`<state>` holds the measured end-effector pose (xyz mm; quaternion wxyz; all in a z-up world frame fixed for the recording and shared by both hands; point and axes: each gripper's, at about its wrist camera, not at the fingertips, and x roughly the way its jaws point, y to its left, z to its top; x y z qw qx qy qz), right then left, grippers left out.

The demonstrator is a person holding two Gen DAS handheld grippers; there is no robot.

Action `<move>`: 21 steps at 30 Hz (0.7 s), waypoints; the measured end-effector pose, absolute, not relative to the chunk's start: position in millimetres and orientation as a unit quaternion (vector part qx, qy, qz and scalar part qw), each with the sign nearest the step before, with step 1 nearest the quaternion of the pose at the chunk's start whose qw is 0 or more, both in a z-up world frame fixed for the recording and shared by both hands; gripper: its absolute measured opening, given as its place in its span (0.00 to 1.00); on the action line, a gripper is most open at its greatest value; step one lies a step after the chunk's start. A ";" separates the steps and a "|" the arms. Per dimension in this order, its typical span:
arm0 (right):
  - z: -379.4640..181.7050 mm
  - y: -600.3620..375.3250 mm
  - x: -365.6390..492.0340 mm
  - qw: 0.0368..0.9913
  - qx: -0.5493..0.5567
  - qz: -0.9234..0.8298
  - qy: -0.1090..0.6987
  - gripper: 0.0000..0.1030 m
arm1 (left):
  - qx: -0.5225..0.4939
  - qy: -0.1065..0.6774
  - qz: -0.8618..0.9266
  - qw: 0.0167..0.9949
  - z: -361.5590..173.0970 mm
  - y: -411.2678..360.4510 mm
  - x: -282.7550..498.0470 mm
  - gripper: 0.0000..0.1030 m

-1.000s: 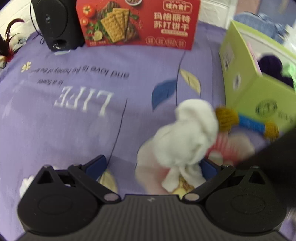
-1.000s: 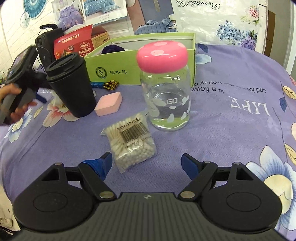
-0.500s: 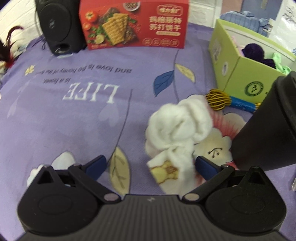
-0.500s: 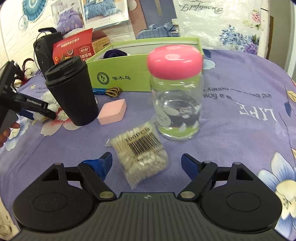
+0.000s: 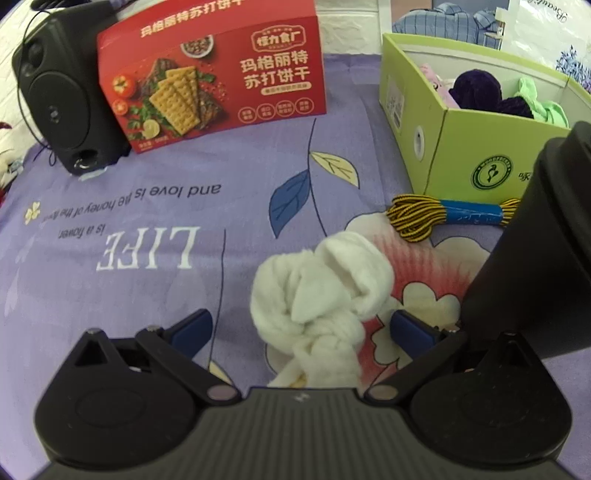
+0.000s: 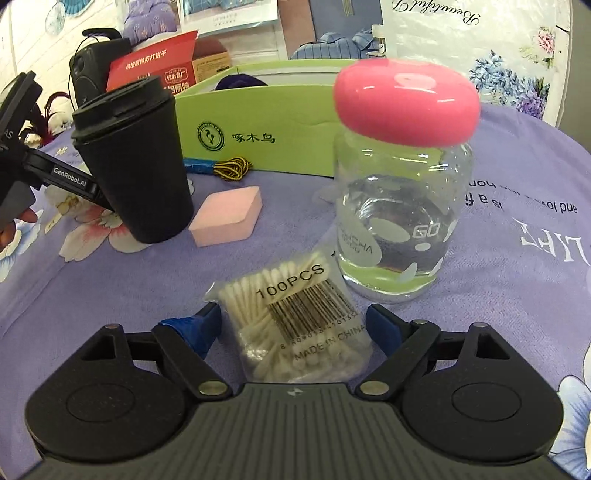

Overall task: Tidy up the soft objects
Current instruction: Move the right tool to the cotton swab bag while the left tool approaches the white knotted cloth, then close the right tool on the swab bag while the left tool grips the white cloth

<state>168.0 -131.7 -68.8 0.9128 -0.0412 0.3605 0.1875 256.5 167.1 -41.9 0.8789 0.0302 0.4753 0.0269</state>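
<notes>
L tool (image 5: 299,328) spread, white knotted cloth (image 5: 321,291) between pads, not pinched. R tool (image 6: 293,326) spread, jaws just widened, straddling cotton-swab bag (image 6: 295,325) on tabletop (image 6: 517,295).

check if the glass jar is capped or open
Capped. The jar stands upright with its pink lid on the mouth; no gap shows between them.

Bedding shop: packaged bedding sets (image 6: 229,14)
</notes>
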 end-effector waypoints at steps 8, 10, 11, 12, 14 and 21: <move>-69.5 -125.2 168.6 0.917 -0.048 0.171 0.356 0.73 | -0.003 0.474 0.021 0.880 -44.6 175.2 254.7 1.00; -69.5 -124.6 168.1 0.918 -0.048 0.168 0.356 0.73 | -0.002 0.474 0.020 0.881 -44.3 174.0 253.7 1.00; -69.8 -125.0 167.2 0.919 -0.047 0.166 0.354 0.73 | 0.000 0.473 0.019 0.881 -44.7 173.7 253.6 1.00; -70.3 -124.7 166.2 0.920 -0.047 0.164 0.352 0.73 | 0.000 0.472 0.019 0.881 -45.4 173.7 253.6 1.00; -70.9 -123.2 165.2 0.921 -0.052 0.163 0.349 0.74 | -0.001 0.472 0.018 0.881 -45.7 174.2 253.8 1.00; -72.0 -123.5 164.9 0.922 -0.050 0.162 0.348 0.75 | -0.004 0.472 0.015 0.882 -46.0 176.0 253.7 1.00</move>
